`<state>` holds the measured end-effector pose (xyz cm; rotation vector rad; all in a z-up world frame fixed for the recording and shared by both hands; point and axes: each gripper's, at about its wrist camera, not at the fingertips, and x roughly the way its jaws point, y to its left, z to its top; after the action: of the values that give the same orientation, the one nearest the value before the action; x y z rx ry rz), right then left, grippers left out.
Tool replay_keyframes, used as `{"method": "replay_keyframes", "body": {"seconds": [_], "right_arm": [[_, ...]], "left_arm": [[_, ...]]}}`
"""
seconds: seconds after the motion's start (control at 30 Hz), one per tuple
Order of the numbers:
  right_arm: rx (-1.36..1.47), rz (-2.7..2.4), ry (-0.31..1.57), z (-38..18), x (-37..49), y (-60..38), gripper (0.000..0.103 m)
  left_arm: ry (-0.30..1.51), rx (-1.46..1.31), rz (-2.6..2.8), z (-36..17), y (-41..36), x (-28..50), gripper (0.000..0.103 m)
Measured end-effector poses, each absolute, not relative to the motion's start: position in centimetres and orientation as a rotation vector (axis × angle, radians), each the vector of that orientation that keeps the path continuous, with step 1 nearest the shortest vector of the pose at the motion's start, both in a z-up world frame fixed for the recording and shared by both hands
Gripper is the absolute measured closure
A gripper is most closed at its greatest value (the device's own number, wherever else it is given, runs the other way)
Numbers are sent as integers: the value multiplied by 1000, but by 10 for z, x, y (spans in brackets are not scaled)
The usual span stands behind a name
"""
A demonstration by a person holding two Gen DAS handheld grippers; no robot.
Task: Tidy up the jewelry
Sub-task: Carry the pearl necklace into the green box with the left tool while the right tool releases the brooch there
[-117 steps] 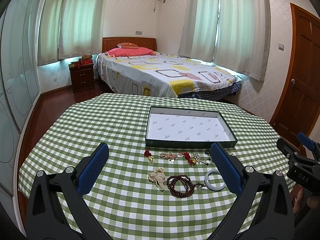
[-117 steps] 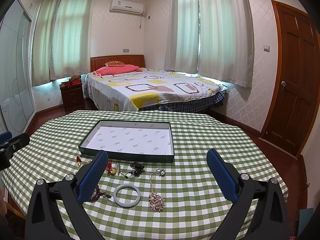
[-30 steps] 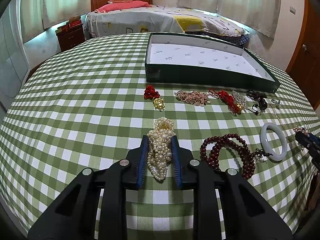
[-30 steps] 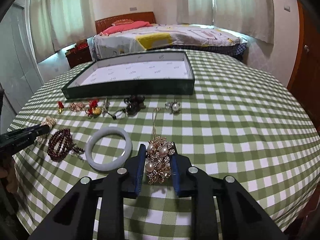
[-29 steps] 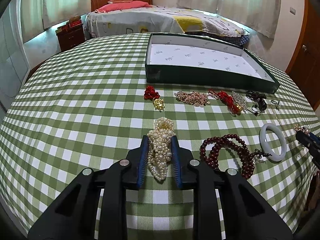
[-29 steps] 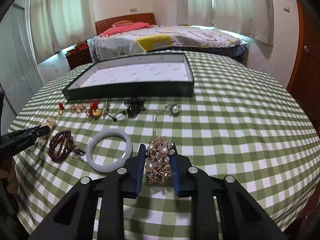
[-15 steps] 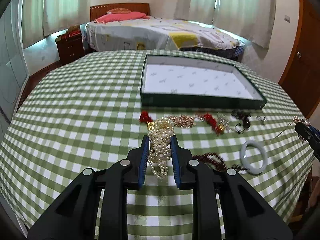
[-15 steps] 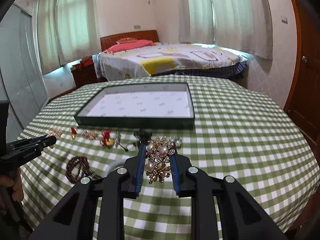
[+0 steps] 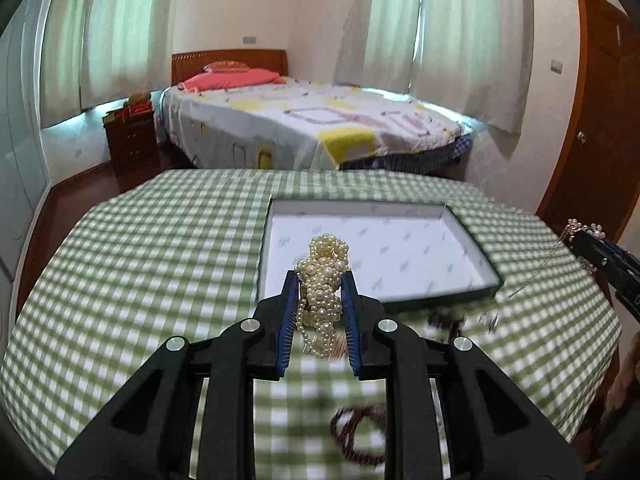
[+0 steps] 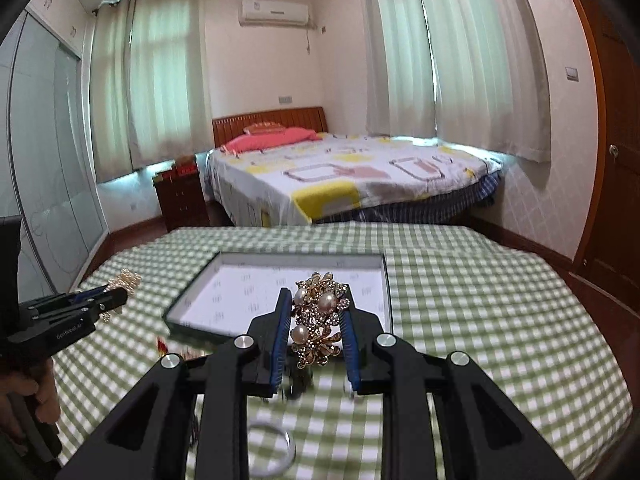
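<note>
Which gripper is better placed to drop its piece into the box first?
Marginally left. The left gripper, holding the pearl strand, and the right gripper, holding the brooch, both face the box.

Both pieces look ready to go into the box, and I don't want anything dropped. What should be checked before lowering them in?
1. Left tool clamped on the pearl strand: ok.
2. Right tool clamped on the gold brooch: ok.
3. Green box lying open, white lining bare: ok.
4. Pearl loops hanging loose below the pads: not ok, they may snag the rim.
5. Brooch chain dangling free: not ok, mind the box edge.
6. Both pieces lifted off the checked tablecloth: ok.
</note>
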<state>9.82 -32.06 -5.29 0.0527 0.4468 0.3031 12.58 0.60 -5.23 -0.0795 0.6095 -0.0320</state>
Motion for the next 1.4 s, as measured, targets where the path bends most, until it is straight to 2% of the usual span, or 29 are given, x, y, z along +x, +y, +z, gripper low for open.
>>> {"method": "replay_keyframes", "body": {"seconds": [0.3,0.8,1.27,1.4], "right_arm": [[38,301,401,-37,154,-316,79],[35,260,677,-138,226,-308,79],[10,248,832,-177,252,-304,79],[2,251,834,-177,251,-303,78]], "left_arm": [[553,-71,-46,-36,-7,194,82],[828,-73,-51,-150,-17,269,82],[918,-88,-44,-179,-14,288,80],[913,-66,-47,-179,-17,288,72]]}}
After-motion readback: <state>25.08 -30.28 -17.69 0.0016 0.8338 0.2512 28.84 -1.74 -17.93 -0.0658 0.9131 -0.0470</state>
